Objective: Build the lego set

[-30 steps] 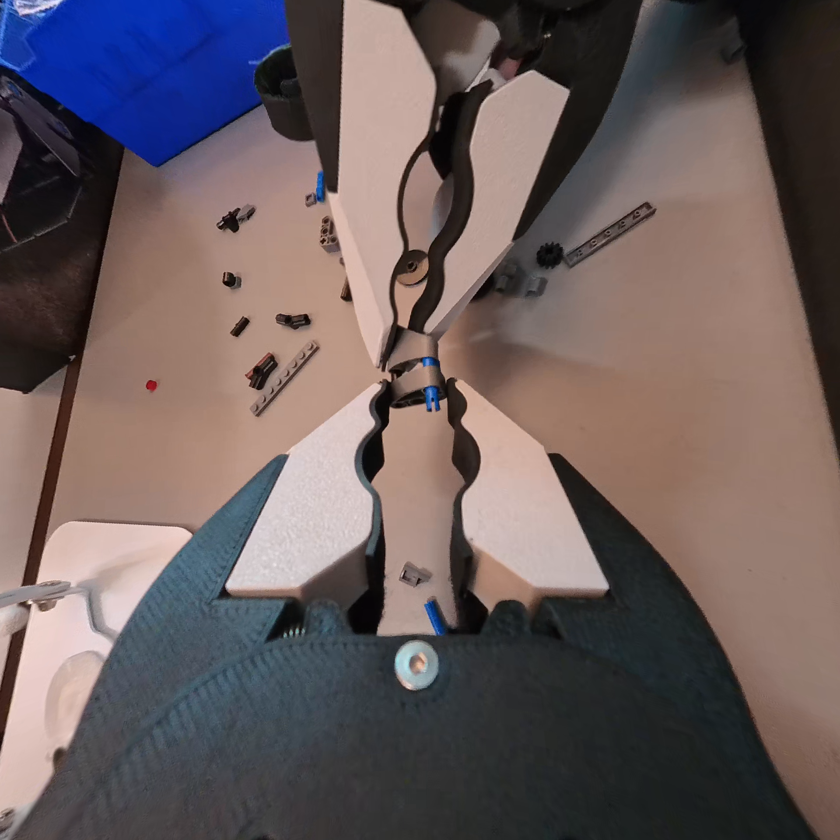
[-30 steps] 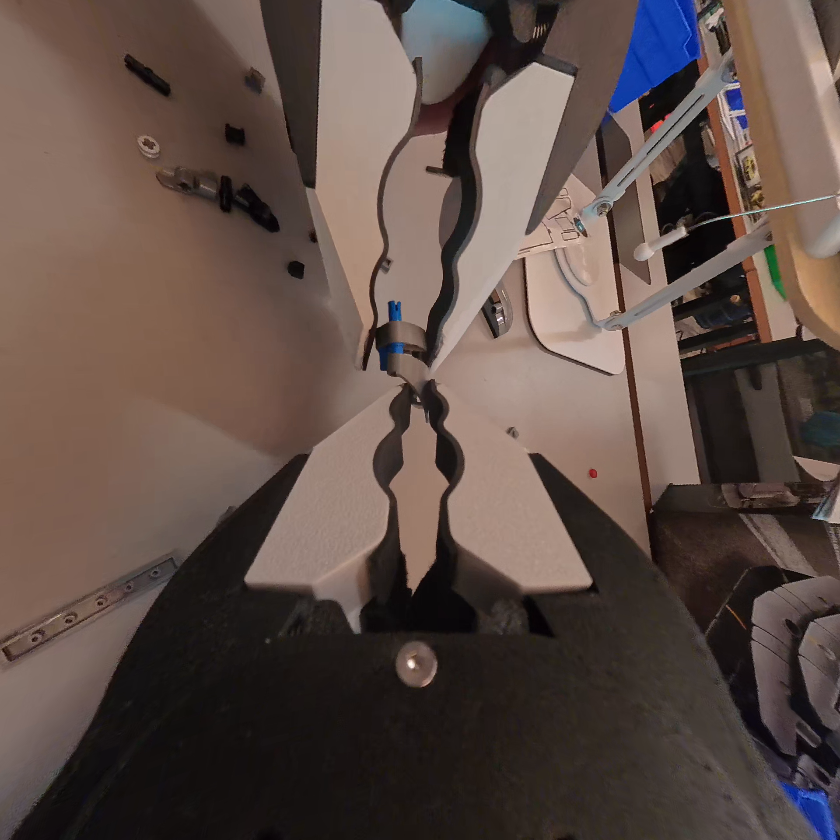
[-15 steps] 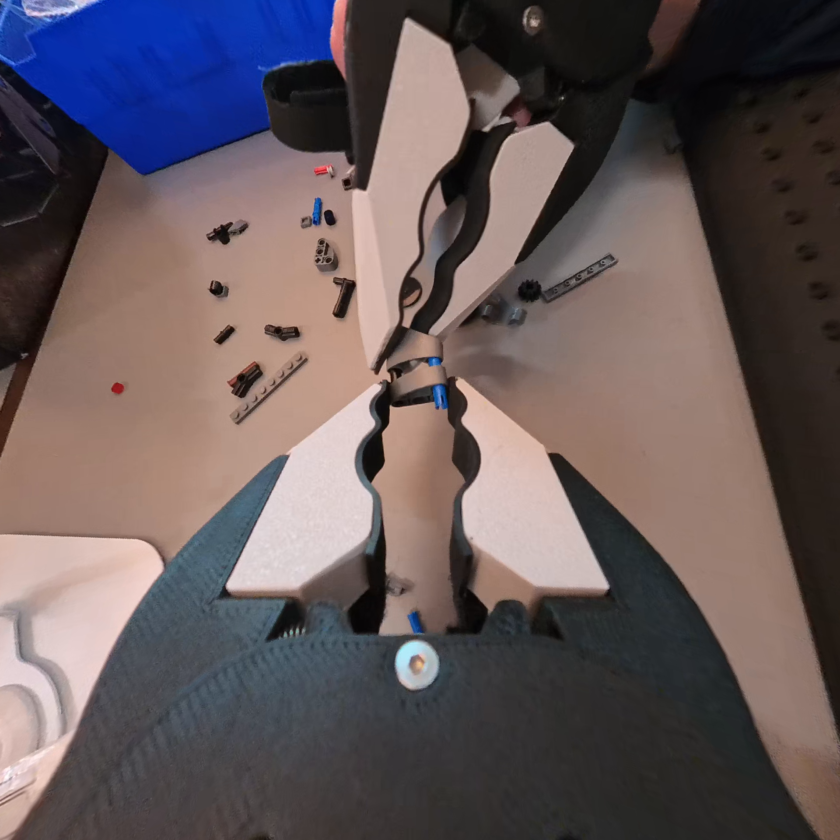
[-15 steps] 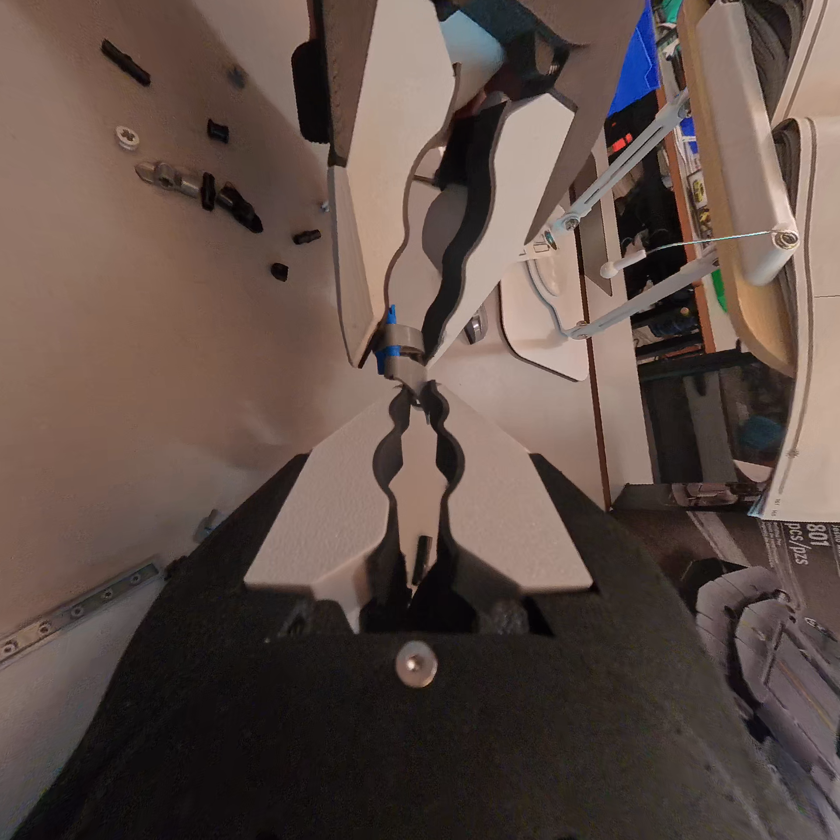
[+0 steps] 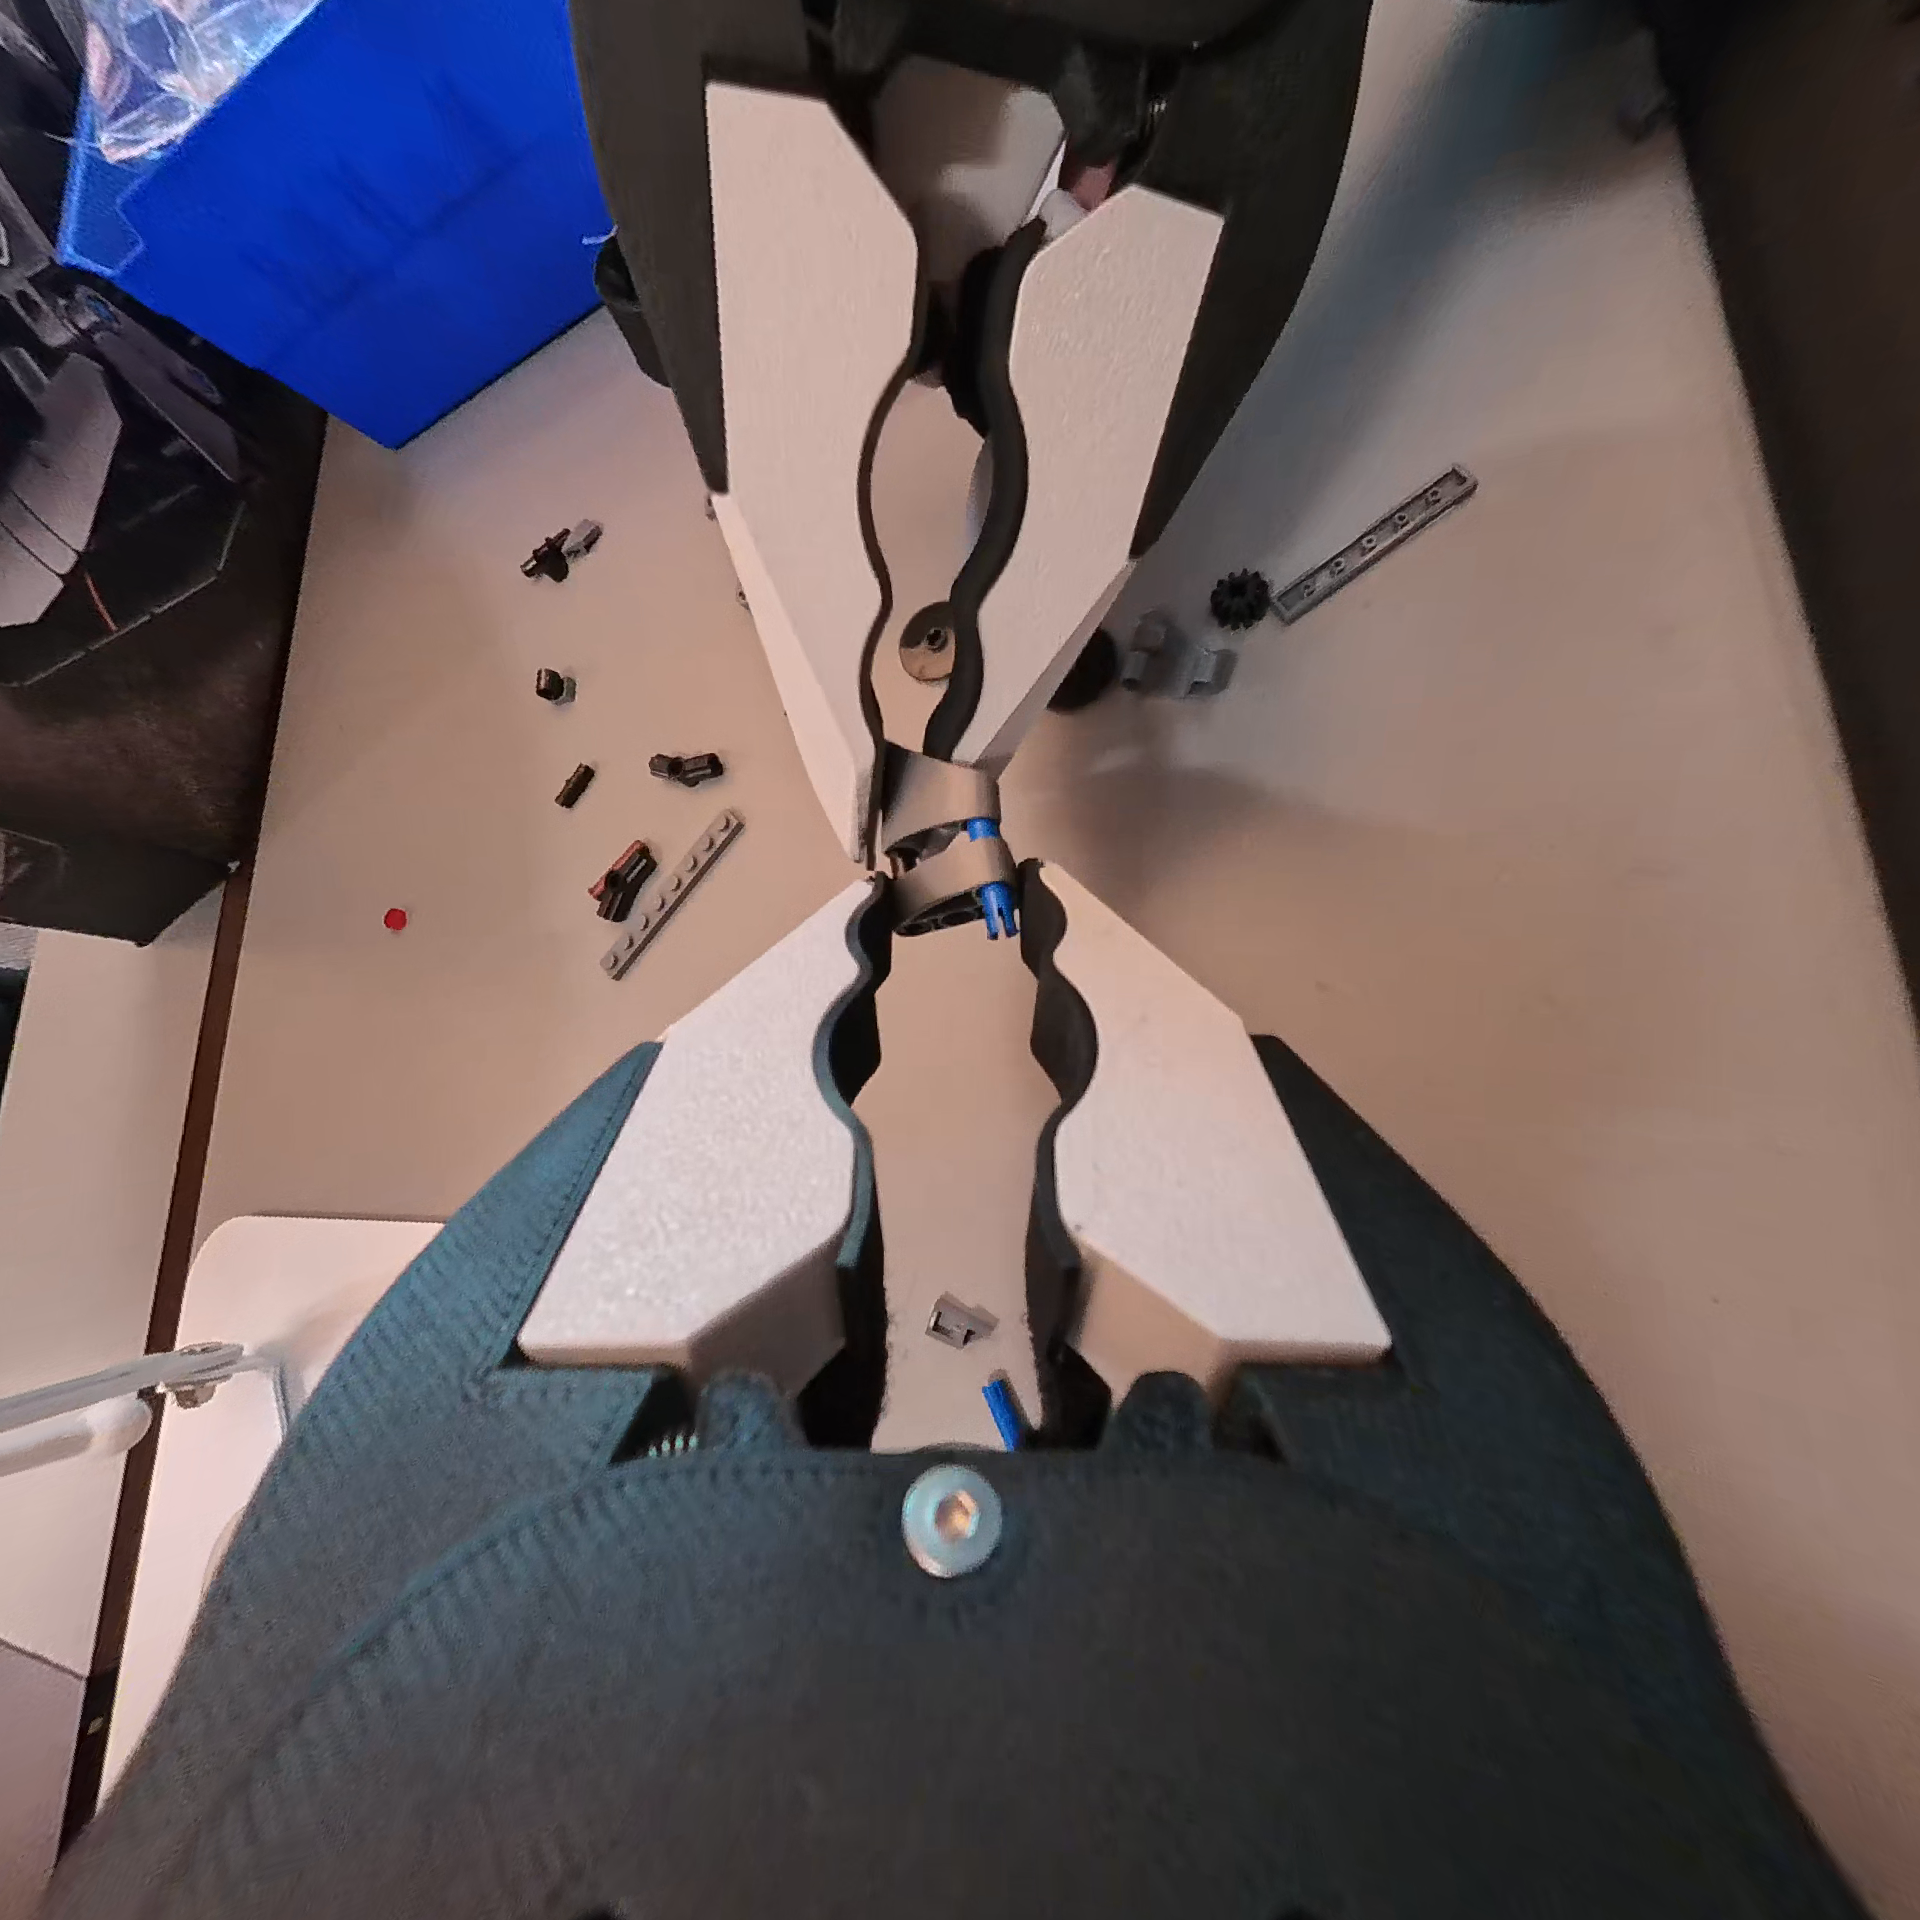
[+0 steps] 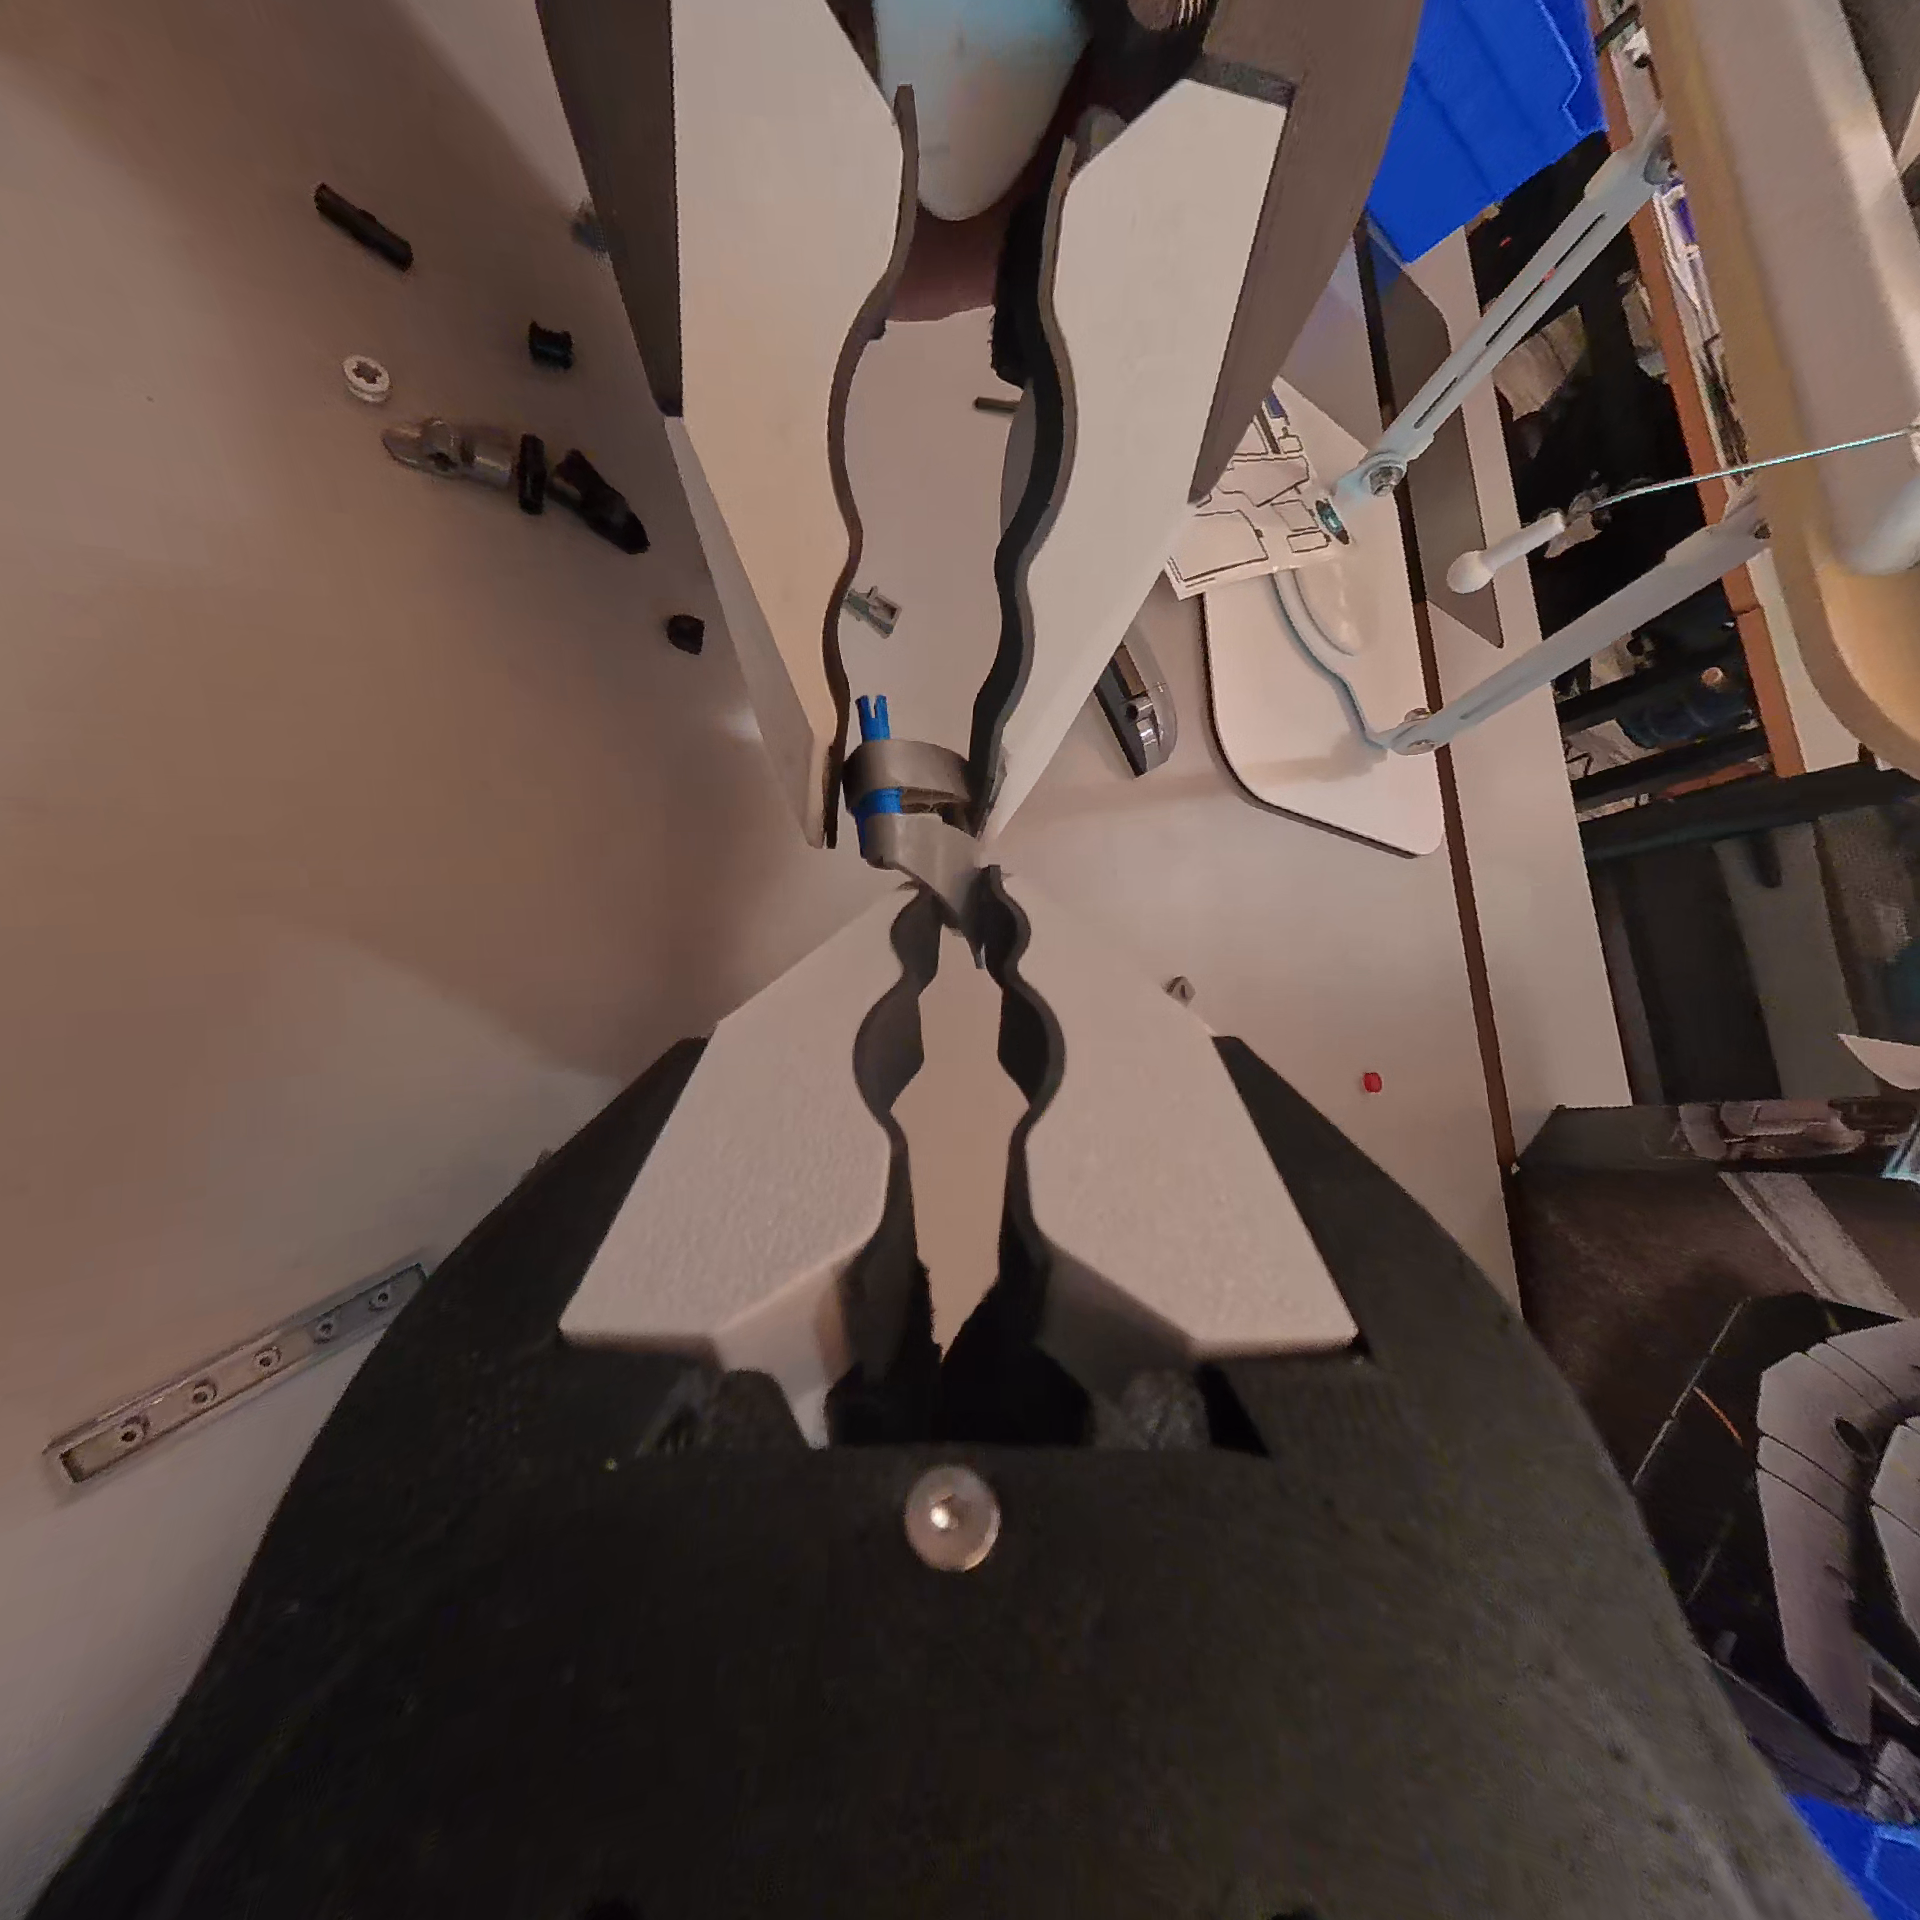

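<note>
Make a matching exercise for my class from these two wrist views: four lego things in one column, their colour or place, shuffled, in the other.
Things:
1. blue pin
2. small round stud
3. black gear
4. white round piece

Descriptions:
A. red, lying alone on the table
B. beside a long grey plate
C. stuck in the grey piece held between both grippers
D. near a black pin

Pairs: 1-C, 2-A, 3-B, 4-D
</note>
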Tool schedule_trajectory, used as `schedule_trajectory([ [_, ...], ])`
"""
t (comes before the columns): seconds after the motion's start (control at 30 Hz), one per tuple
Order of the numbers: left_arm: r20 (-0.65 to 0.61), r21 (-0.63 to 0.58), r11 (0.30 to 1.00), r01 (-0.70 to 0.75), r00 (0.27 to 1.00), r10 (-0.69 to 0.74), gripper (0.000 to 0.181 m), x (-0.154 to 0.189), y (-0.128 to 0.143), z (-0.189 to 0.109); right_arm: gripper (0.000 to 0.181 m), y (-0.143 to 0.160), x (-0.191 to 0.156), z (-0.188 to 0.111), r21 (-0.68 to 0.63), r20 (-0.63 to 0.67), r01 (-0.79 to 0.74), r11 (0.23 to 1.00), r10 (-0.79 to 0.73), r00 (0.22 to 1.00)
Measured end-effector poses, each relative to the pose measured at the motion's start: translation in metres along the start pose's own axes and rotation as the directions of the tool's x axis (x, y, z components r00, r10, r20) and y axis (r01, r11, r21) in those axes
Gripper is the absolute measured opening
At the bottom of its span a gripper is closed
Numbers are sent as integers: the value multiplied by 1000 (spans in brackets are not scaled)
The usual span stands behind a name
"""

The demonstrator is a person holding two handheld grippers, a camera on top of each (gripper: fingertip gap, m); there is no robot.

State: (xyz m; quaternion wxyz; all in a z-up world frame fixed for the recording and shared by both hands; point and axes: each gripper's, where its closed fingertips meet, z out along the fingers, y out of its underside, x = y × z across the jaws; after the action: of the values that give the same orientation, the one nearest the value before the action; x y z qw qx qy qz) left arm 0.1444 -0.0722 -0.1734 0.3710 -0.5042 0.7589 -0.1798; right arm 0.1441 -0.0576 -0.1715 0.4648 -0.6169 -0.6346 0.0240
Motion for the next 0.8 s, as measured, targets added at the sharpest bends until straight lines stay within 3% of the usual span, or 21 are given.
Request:
schedule_trajectory([
  [0.8,-62,115,986,121,991,-115,22,-3,-12,-9,5,-3,4,-2,-37,-58,58,998,-60,997],
])
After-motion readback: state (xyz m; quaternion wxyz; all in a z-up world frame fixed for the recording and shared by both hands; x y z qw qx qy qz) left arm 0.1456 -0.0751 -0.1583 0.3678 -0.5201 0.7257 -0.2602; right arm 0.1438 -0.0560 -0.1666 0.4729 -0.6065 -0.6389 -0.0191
